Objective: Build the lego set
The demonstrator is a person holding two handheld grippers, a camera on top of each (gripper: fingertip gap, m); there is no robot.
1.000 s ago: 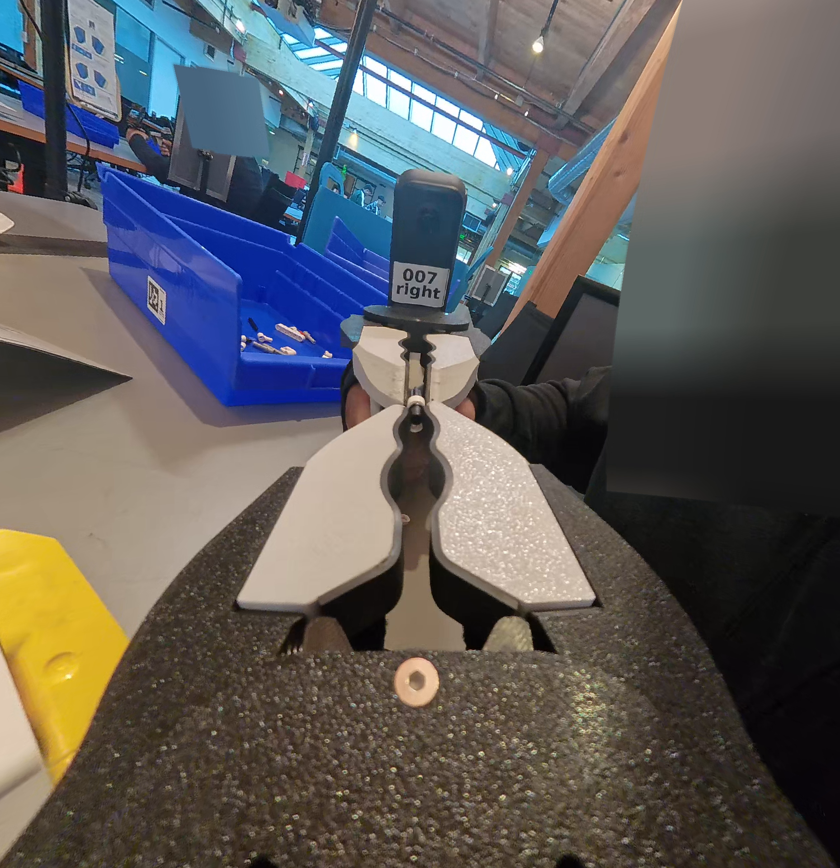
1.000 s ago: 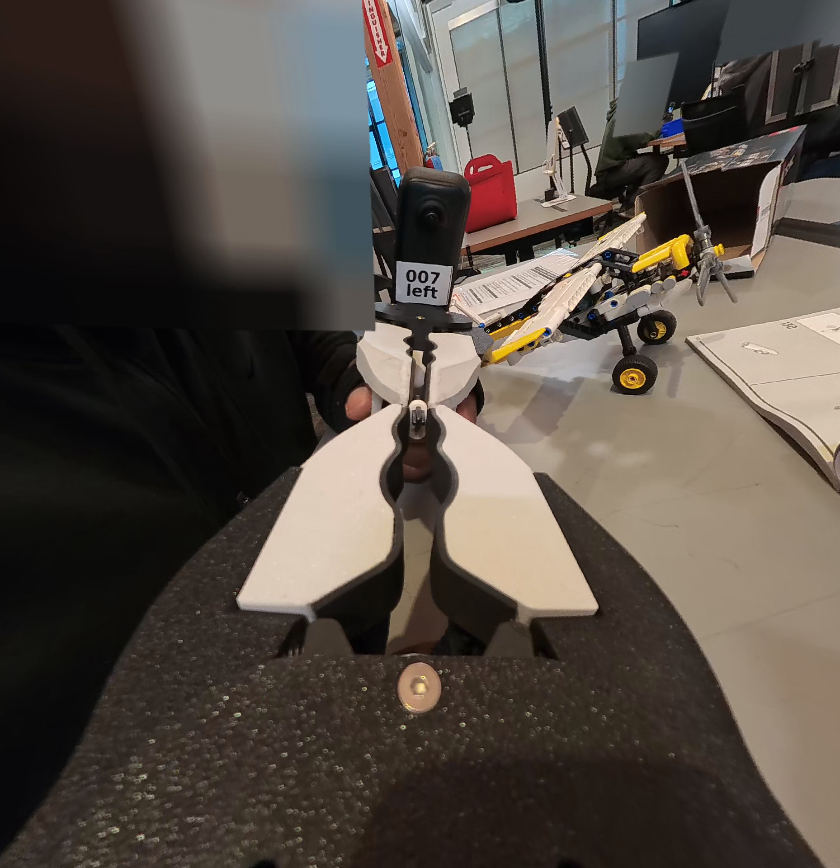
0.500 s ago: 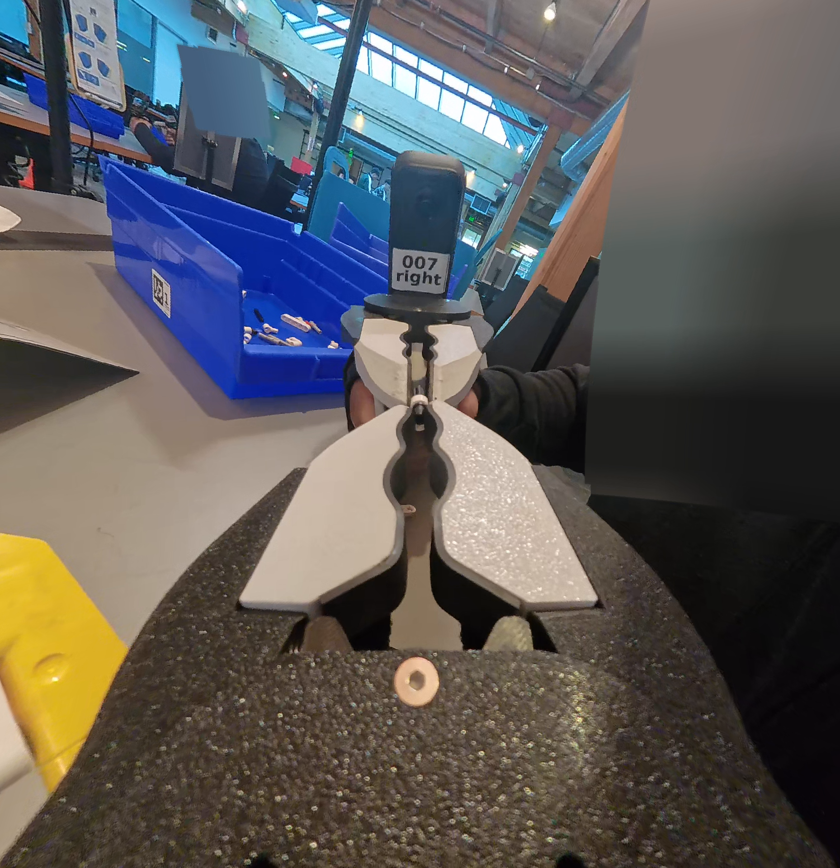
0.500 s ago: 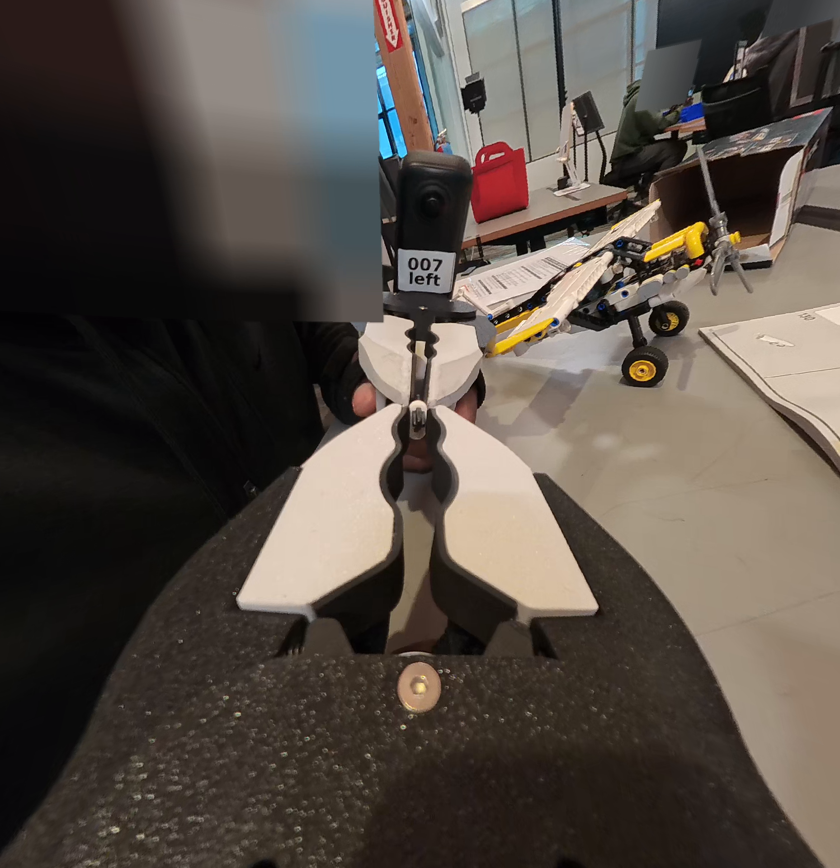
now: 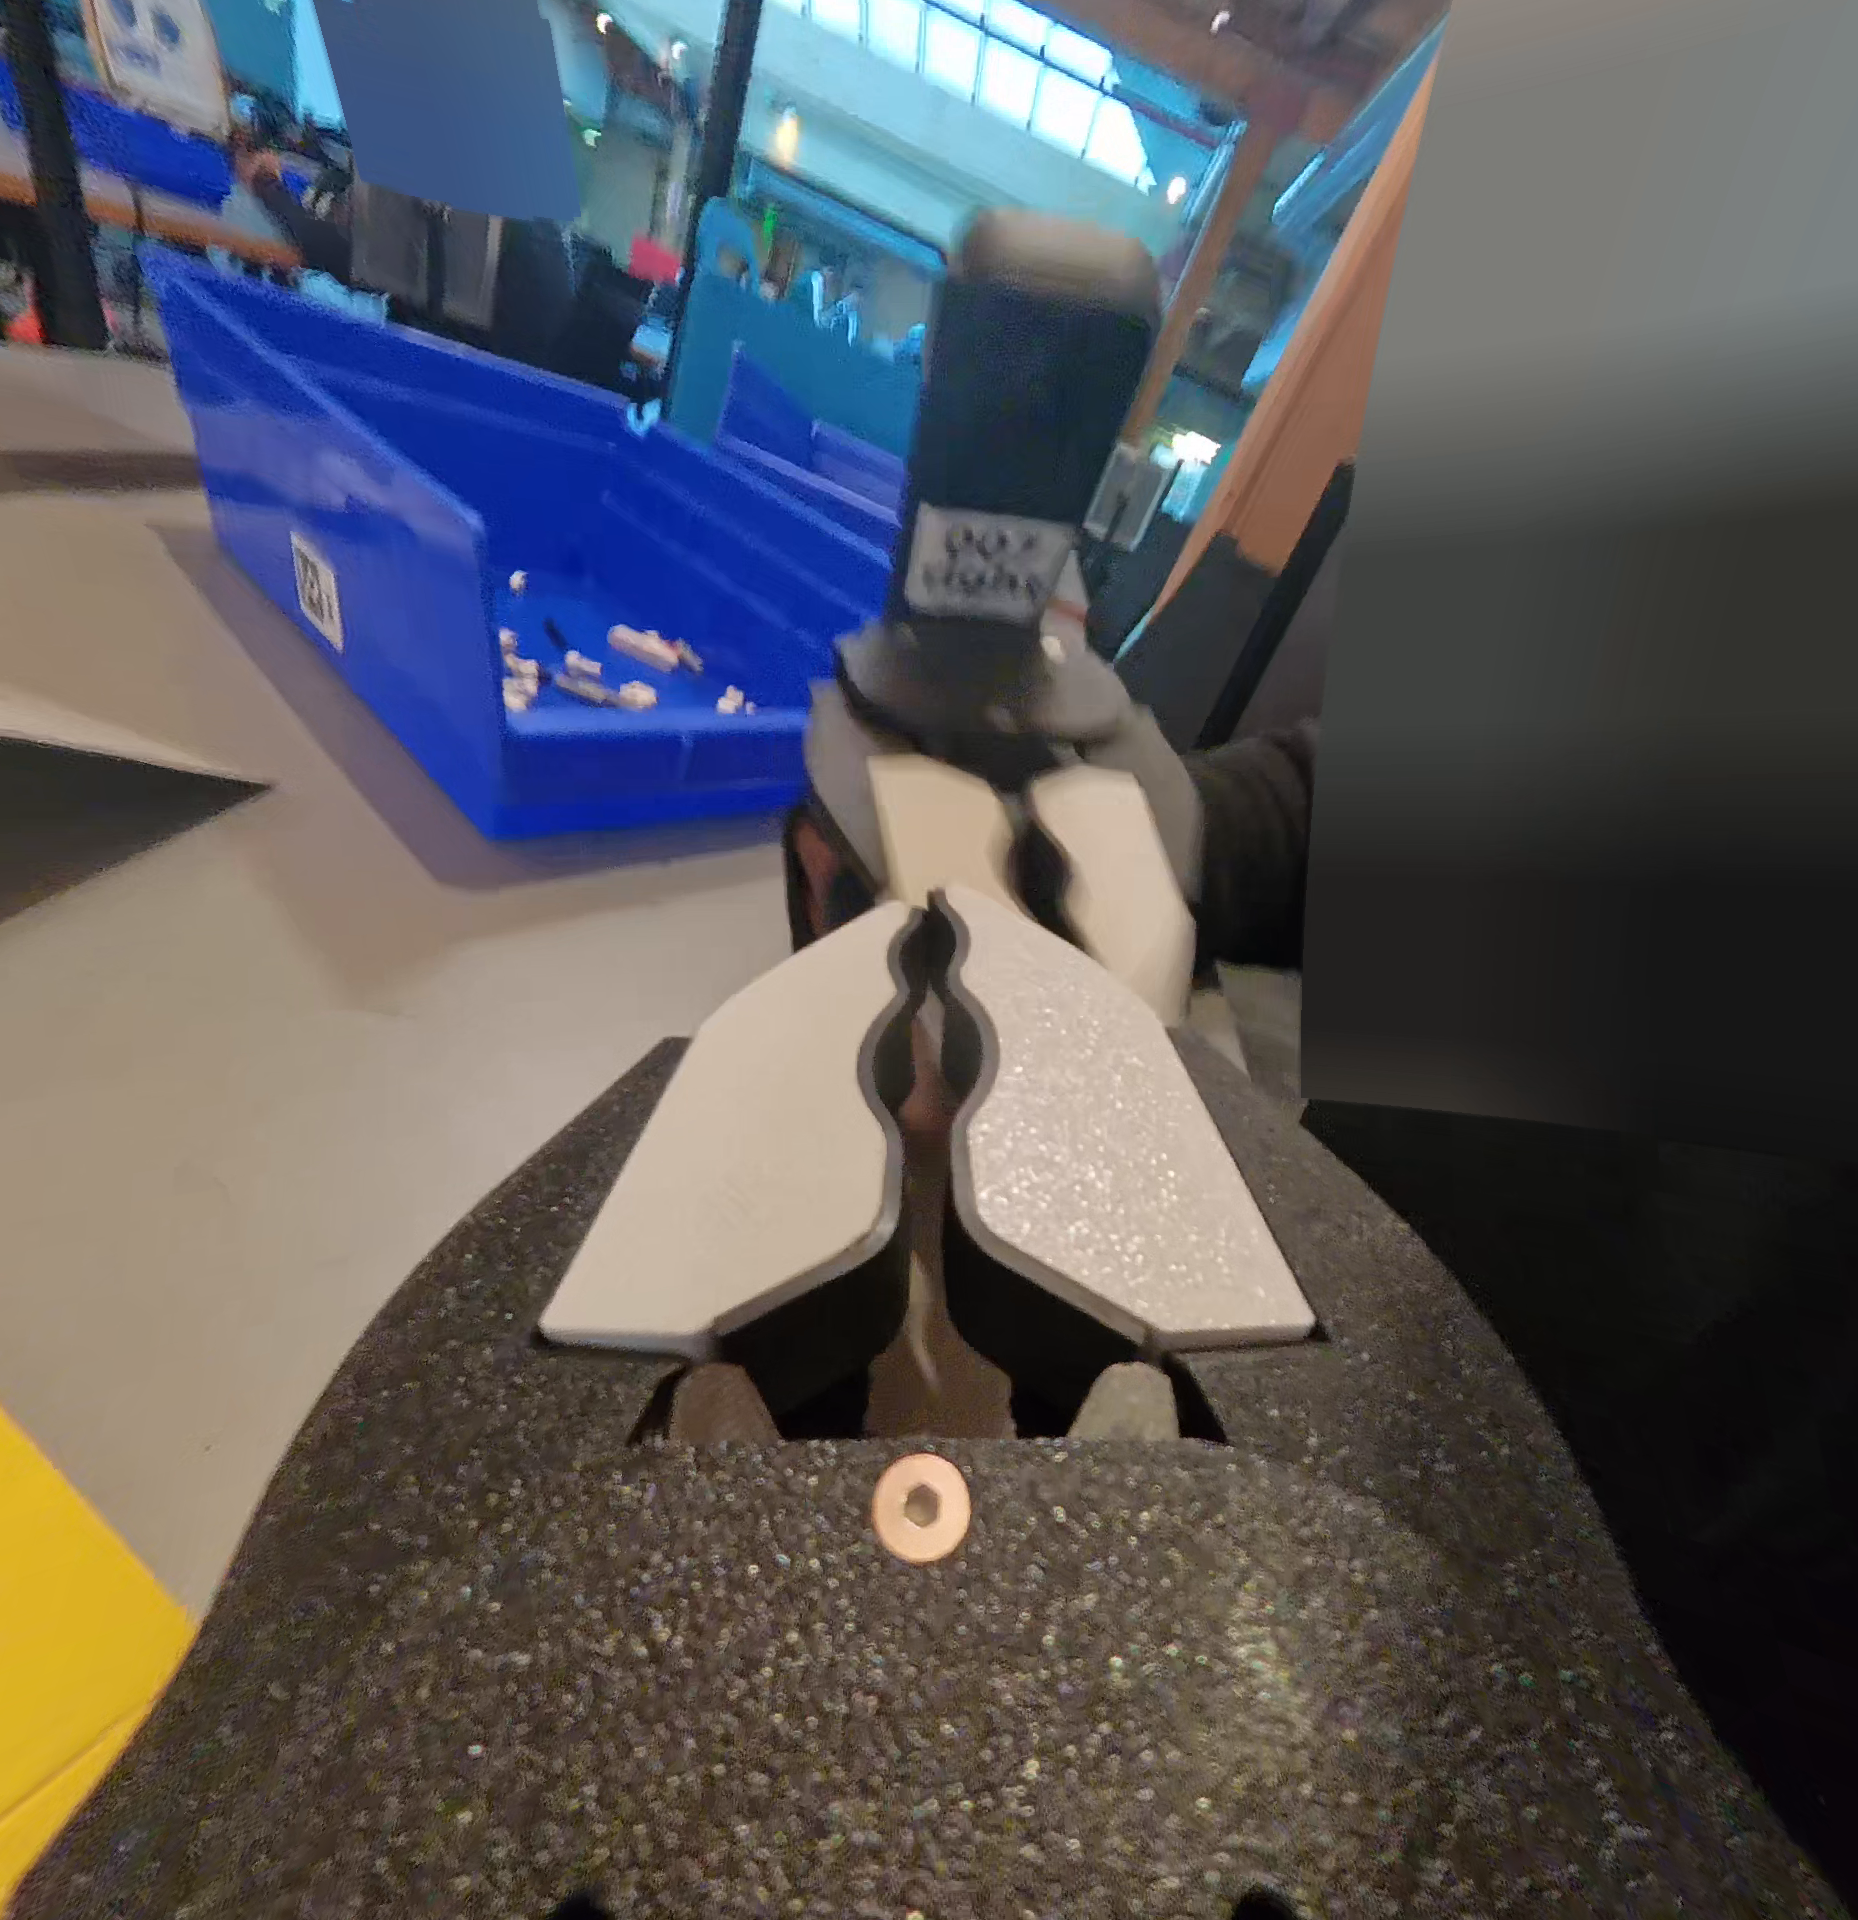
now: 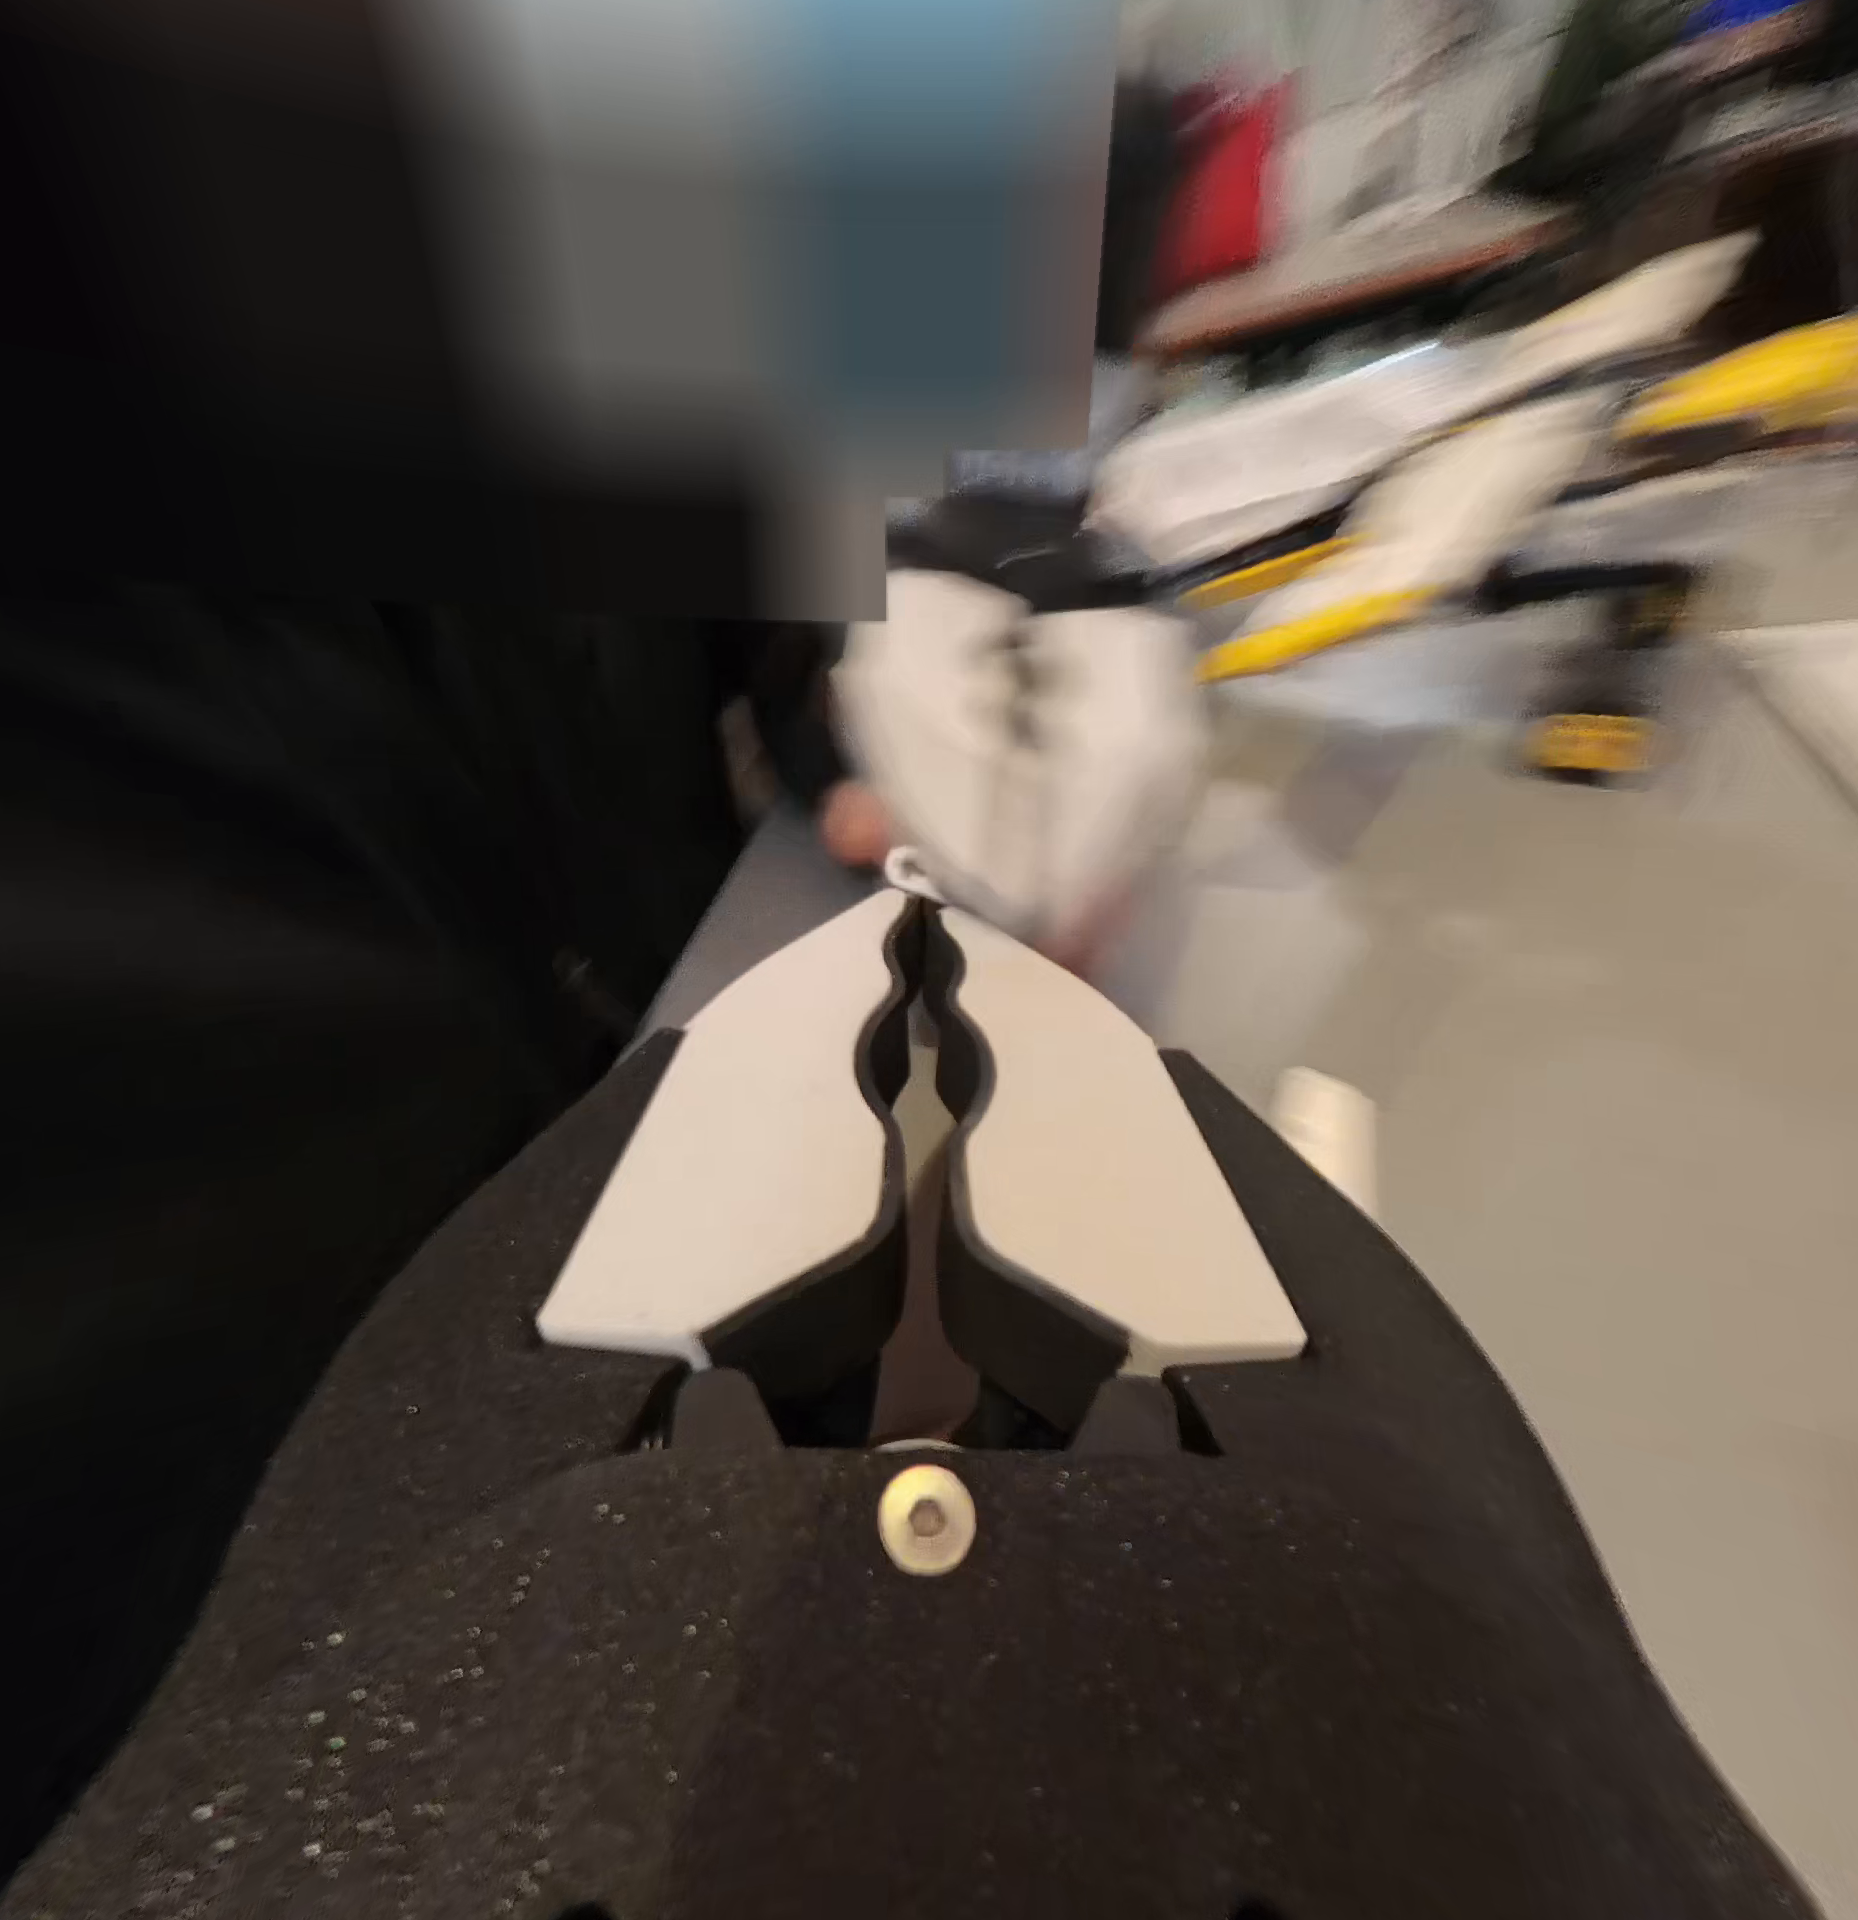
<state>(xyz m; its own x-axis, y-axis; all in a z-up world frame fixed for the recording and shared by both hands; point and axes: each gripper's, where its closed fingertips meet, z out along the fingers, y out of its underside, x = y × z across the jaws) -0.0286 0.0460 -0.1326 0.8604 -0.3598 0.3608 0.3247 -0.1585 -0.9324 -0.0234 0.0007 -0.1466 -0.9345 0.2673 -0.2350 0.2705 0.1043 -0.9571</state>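
Grey desk (image 5: 229, 1039), blue bin (image 5: 405, 582) behind; left gripper (image 5: 933, 909) closed, bare; right gripper (image 6: 917, 906) closed, pinching a small white piece (image 6: 904, 868)

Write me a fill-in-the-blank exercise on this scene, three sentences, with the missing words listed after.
1. Small pale pieces lie in the open plastic bin, whose colour is ____.
2. The wheel of the blurred white toy vehicle on the grey table is black and ____.
3. The jaws of the left gripper stand ____.

Missing words: blue; yellow; shut
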